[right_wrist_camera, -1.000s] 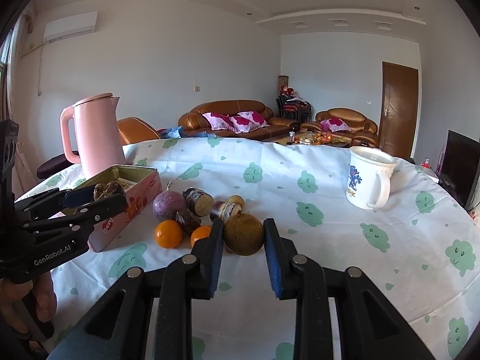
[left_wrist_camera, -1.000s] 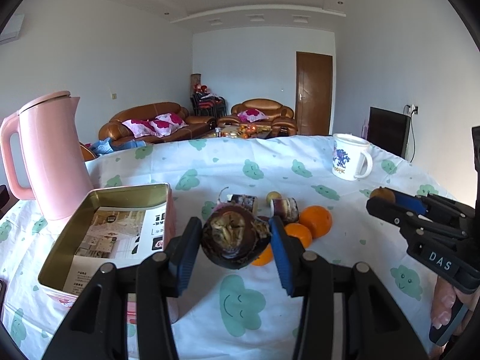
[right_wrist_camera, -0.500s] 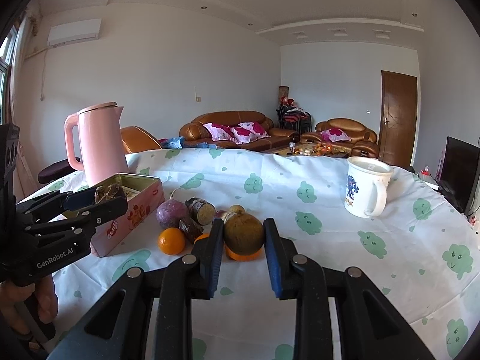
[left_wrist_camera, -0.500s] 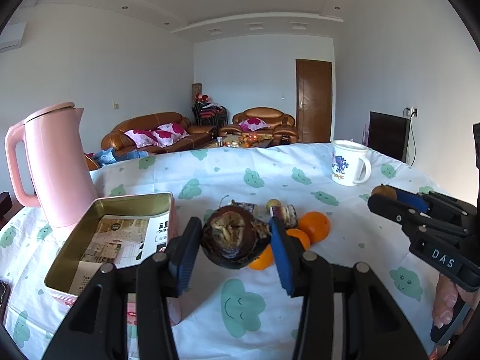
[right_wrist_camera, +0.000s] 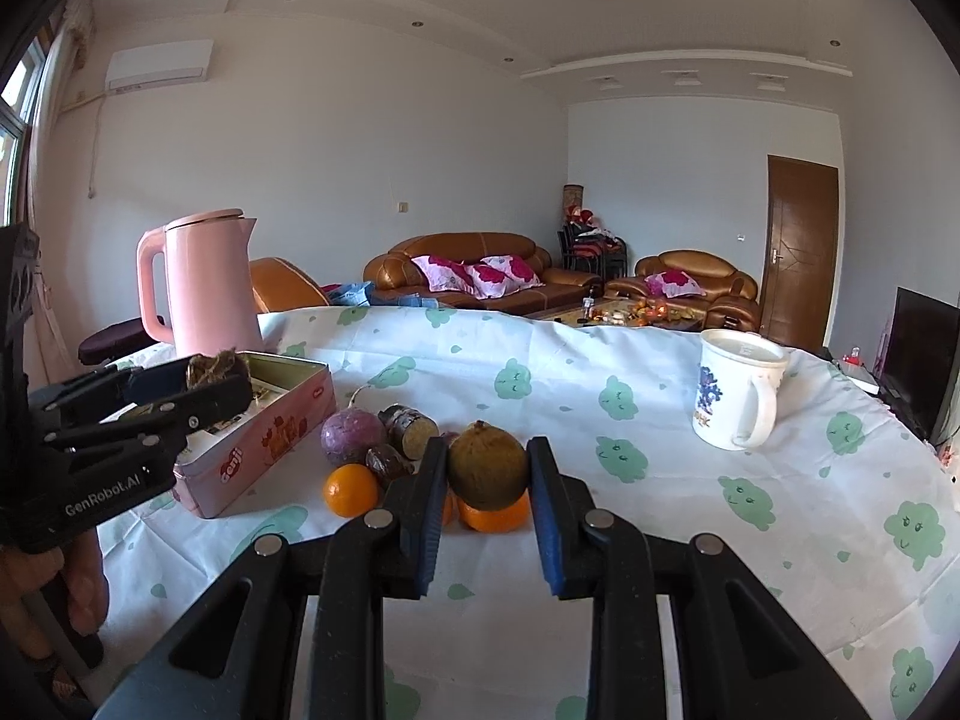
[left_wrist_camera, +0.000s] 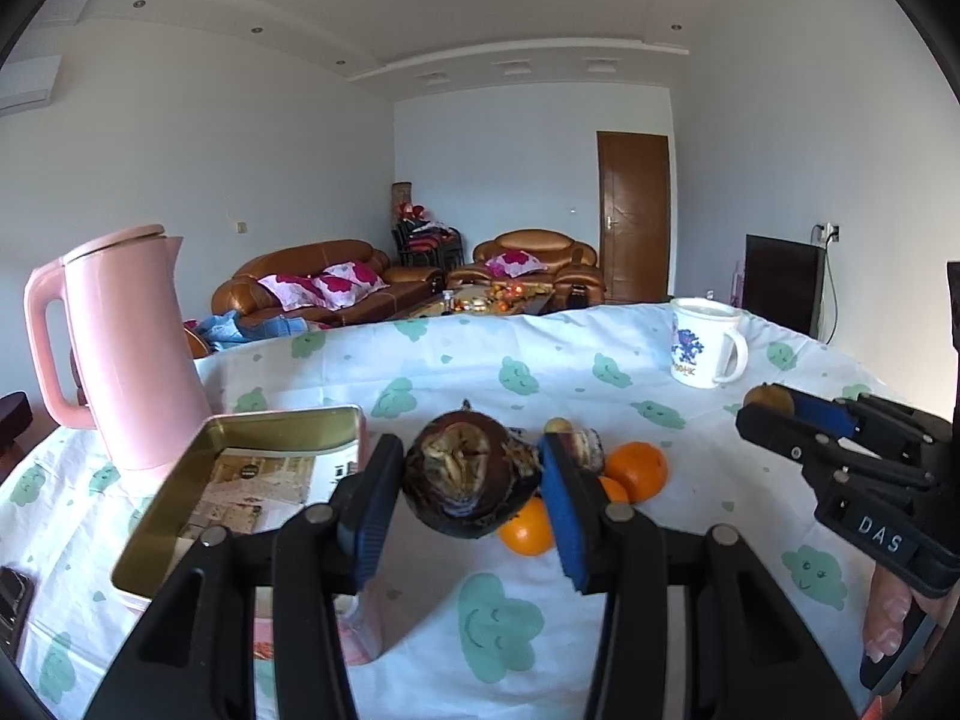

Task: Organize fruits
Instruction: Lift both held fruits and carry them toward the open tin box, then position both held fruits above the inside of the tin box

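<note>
My left gripper (left_wrist_camera: pixel 471 477) is shut on a dark, wrinkled fruit (left_wrist_camera: pixel 462 468) with a tan rough face, held above the tablecloth just right of the open gold-lined tin (left_wrist_camera: pixel 282 420). In the right wrist view that left gripper (right_wrist_camera: pixel 225 384) hangs close to the pink tin (right_wrist_camera: pixel 258 444). My right gripper (right_wrist_camera: pixel 487 474) is shut on a round brown fruit (right_wrist_camera: pixel 487 462) above the fruit pile. On the cloth lie oranges (right_wrist_camera: pixel 351 489) (right_wrist_camera: pixel 495 516), a purple round fruit (right_wrist_camera: pixel 351 435) and a cut root piece (right_wrist_camera: pixel 411 423). In the left wrist view, the right gripper (left_wrist_camera: pixel 774 414) shows at the right.
A tall pink kettle (left_wrist_camera: pixel 126 348) stands behind the tin at the left. A white printed mug (right_wrist_camera: pixel 738 396) stands at the right of the table. A dark phone (left_wrist_camera: pixel 12 600) lies at the left edge. A person's fingers (left_wrist_camera: pixel 888 618) hold the right gripper's handle.
Both views have tipped up slightly, so the table sits a little lower in the picture. Both grippers keep the same fruits in the same grip.
</note>
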